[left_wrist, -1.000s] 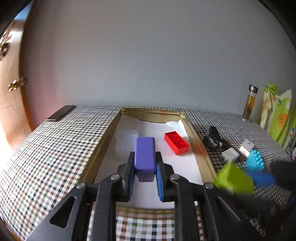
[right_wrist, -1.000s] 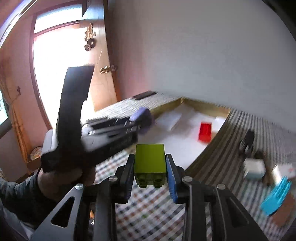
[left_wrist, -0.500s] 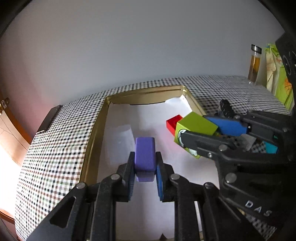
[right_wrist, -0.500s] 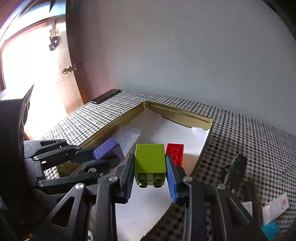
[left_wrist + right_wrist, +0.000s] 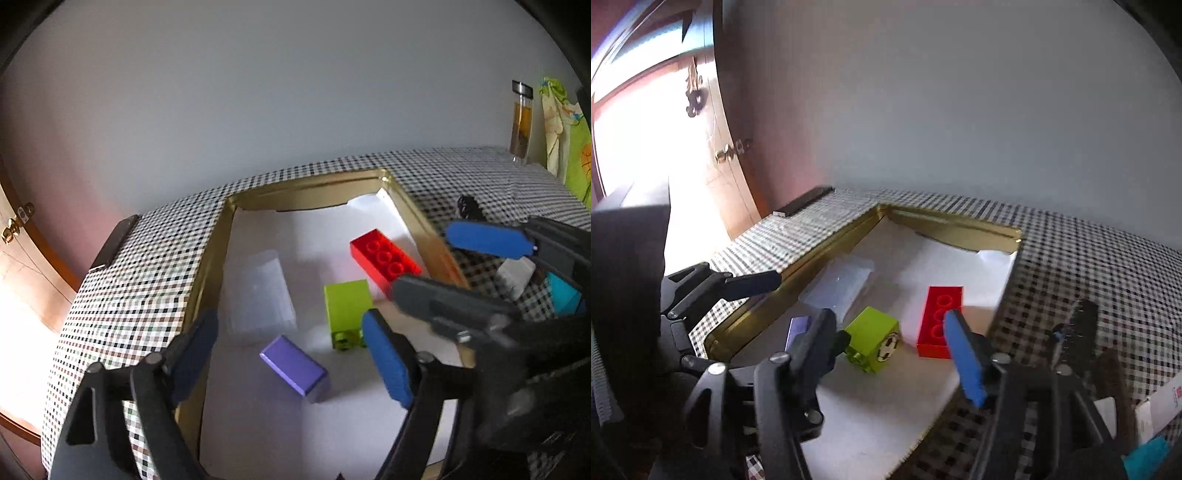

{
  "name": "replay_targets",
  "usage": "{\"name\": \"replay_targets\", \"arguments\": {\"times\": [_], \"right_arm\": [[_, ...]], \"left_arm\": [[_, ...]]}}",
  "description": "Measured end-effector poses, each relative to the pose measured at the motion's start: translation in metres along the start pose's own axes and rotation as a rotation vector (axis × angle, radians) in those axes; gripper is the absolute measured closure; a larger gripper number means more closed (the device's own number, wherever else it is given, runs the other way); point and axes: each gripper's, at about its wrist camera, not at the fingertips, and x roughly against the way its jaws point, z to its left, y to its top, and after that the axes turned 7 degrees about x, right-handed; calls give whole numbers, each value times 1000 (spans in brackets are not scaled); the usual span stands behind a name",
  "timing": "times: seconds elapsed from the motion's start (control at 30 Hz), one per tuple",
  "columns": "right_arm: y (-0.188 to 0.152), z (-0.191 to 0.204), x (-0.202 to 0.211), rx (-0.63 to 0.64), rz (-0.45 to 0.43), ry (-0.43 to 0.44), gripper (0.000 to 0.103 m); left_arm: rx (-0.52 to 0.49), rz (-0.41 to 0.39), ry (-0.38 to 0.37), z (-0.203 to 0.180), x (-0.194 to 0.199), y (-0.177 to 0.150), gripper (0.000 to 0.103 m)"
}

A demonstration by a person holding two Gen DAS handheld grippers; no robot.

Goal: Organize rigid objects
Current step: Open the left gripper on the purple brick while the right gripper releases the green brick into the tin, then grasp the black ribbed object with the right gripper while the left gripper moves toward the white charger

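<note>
Now both claws, left claw [image 5: 291,350] and right claw [image 5: 894,339], have just opened, empty, inside the gold-rimmed tray [image 5: 306,186].

Four blocks [image 5: 293,366] inside the tray [image 5: 306,188], small items [image 5: 515,275] on the tablecloth [image 5: 122,295] right of it.

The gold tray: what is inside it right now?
Inside the gold tray, on white paper, lie a red brick, a lime green brick, a purple block and a clear plastic box. The near right corner is hidden by the grippers.
</note>
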Motion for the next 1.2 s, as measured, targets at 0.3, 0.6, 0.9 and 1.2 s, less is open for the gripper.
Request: {"name": "replay_targets", "arguments": {"times": [0.3, 0.6, 0.9, 1.2], "right_arm": [[-24, -60, 59, -76, -34, -108, 35], [-58, -120, 105, -206, -57, -229, 24], [-71, -139, 114, -269, -55, -231, 24], [-29, -113, 70, -174, 38, -223, 24]], "left_arm": [[117, -30, -37, -5, 18, -2, 13], [157, -62, -116, -38, 31, 2, 13], [145, -79, -138, -66, 32, 8, 12], [238, -144, -27, -35, 33, 25, 2]]}}
